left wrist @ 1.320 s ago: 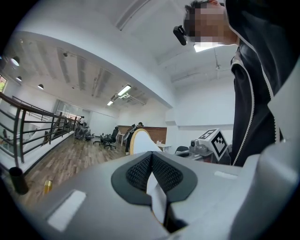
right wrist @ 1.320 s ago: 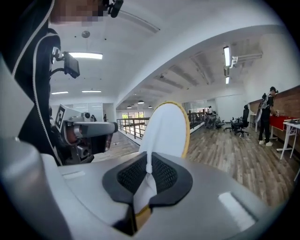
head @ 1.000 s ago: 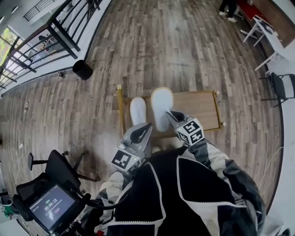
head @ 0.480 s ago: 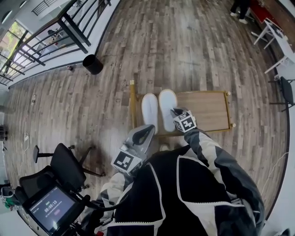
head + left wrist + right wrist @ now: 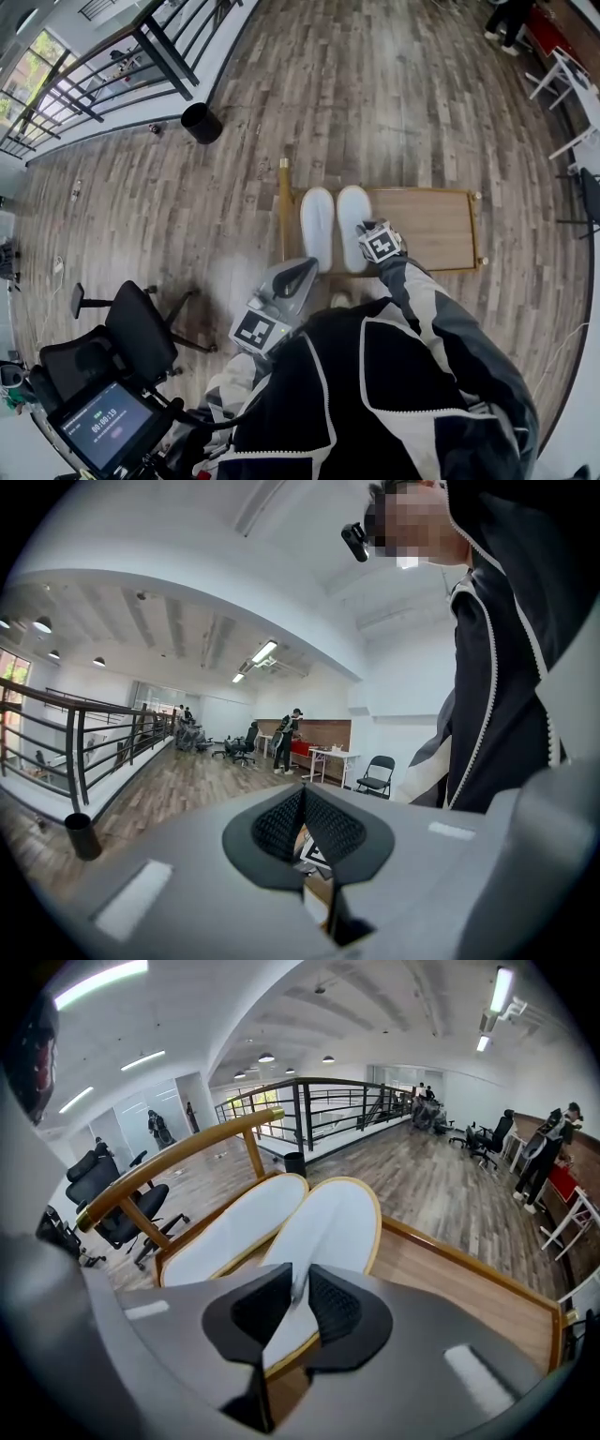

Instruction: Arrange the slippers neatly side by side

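Observation:
Two white slippers lie side by side on a low wooden table point(image 5: 431, 225), toes pointing away from me. The left slipper point(image 5: 317, 225) point(image 5: 239, 1227) lies free. My right gripper point(image 5: 361, 228) point(image 5: 298, 1302) is at the heel end of the right slipper point(image 5: 352, 211) point(image 5: 328, 1227). Its jaws are opening, and a thin edge of that slipper still sits pinched between the pads. My left gripper point(image 5: 305, 272) point(image 5: 302, 803) is held up near my chest, short of the table, shut with nothing in it.
A raised wooden rail point(image 5: 284, 211) point(image 5: 178, 1157) runs along the table's left end, close to the left slipper. A black bin point(image 5: 201, 122) stands on the plank floor beyond. An office chair point(image 5: 141, 337) and a screen point(image 5: 98, 427) are at my left.
The right gripper has brought the right slipper down and leftwards until it lies parallel with, and next to, the left slipper. The left gripper has stayed where it was.

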The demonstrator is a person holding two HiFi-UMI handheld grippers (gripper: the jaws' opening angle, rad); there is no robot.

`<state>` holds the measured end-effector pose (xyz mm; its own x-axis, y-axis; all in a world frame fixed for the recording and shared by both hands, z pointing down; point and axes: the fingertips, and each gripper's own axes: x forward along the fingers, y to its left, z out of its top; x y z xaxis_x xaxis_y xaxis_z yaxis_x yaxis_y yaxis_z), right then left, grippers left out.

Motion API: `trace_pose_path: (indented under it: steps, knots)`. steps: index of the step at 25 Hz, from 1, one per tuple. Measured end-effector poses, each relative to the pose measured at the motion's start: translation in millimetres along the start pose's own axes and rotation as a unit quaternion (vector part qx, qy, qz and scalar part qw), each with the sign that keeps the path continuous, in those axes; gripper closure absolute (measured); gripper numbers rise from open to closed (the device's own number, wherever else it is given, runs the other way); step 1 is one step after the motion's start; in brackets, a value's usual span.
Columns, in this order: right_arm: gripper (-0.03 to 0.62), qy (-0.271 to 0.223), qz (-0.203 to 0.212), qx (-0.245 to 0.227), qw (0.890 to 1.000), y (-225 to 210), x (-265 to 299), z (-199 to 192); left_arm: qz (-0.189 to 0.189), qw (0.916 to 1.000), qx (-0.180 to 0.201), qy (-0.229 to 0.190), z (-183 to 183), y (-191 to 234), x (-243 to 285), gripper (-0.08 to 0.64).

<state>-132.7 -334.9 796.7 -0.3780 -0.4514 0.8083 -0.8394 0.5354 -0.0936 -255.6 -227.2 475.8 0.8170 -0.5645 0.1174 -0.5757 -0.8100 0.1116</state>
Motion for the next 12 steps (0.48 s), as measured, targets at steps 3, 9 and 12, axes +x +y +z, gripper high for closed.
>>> trace_pose_path:
  steps: [3,9,12]
  knots:
    - [0.434,0.016,0.016,-0.001,1.0,6.0,4.0,-3.9,-0.001,1.0,-0.001,0.002,-1.8,-0.9,-1.4,0.541]
    - [0.393,0.007,0.031,-0.004,0.999,11.3,-1.7,0.3,-0.005,1.0,0.001,0.001,-1.0,-1.2,0.6,0.541]
    - [0.392,0.001,0.028,-0.004,1.0,10.5,-5.9,1.2,-0.011,0.9999,0.001,-0.003,-1.1,-3.3,1.9,0.541]
